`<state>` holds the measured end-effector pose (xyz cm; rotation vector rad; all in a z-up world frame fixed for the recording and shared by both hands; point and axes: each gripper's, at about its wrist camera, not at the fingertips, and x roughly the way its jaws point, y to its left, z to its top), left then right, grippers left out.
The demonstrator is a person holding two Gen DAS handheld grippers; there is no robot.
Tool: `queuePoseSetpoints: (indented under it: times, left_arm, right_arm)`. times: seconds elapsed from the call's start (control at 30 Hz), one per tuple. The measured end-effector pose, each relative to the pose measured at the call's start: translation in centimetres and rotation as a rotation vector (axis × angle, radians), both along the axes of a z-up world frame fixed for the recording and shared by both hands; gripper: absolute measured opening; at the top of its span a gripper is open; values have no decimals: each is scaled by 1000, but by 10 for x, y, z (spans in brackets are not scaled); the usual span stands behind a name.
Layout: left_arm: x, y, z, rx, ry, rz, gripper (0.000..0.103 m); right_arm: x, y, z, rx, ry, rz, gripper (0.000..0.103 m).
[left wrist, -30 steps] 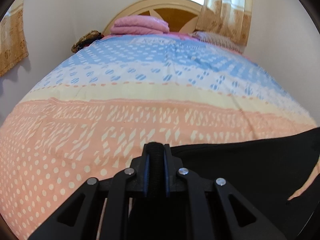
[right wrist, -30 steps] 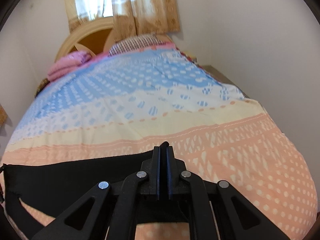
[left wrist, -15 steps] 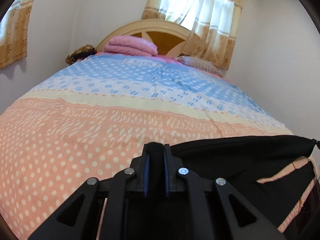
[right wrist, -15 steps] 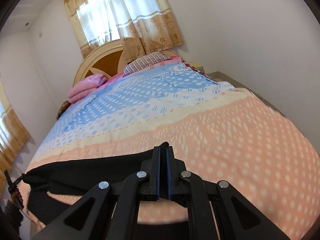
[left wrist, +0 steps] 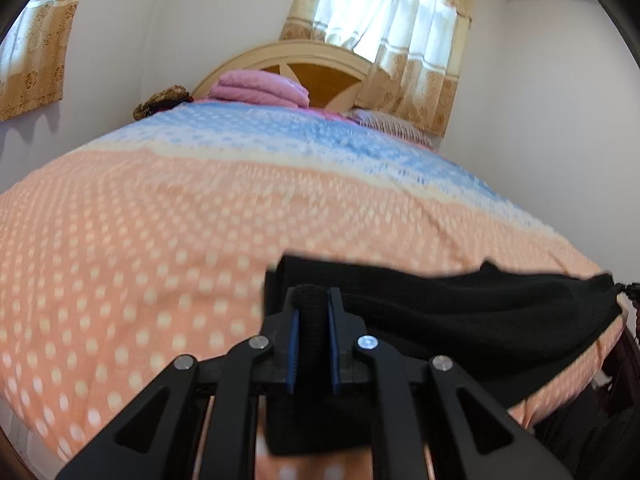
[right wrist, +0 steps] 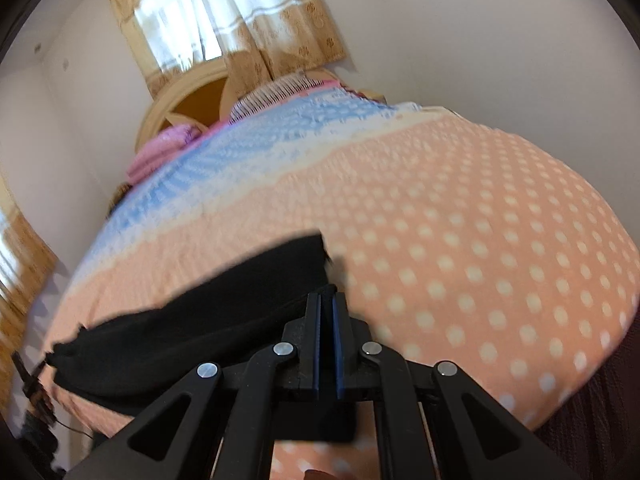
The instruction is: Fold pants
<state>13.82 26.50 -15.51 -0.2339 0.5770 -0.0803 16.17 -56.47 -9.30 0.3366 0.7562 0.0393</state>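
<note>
Black pants point(left wrist: 460, 312) hang stretched between my two grippers over the near end of the bed. My left gripper point(left wrist: 312, 298) is shut on a thick fold at one corner of the pants, and black cloth shows between its blue pads. In the right wrist view the pants point(right wrist: 192, 320) run off to the left, and my right gripper point(right wrist: 326, 300) is shut on their other corner, the jaws almost touching. A small flap of cloth sticks up ahead of each gripper. Both views are blurred by motion.
The bed point(left wrist: 140, 240) carries a peach dotted cover with cream and blue bands further back. A folded pink blanket point(left wrist: 260, 88) and a striped pillow point(left wrist: 392, 124) lie by the headboard point(left wrist: 316, 68). White walls and curtained windows surround it; the bed's near edge point(right wrist: 580, 380) drops away.
Both grippers have pulled back toward the foot of the bed and sunk a little, dragging the black pants along. The pants' edge now lies over the dotted peach band instead of the patterned one.
</note>
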Motion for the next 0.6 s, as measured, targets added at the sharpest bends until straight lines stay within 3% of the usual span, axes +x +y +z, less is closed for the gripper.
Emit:
queuePoseSetpoints:
  times: [0.3, 0.43, 0.53, 0.6]
  left_arm:
    - [-17, -7, -2, 89, -33, -5, 17]
    - [-31, -5, -2, 143, -41, -2, 27]
    - [-46, -3, -2, 225, -35, 16, 42]
    - [-55, 5, -3, 249, -22, 35, 47]
  right_arm:
    - [-16, 6, 3, -69, 47, 0, 8]
    - [-33, 11, 15, -145, 39, -34, 26]
    - [-44, 18, 25, -181, 13, -33, 27]
    - [-47, 27, 30, -194, -2, -24, 28]
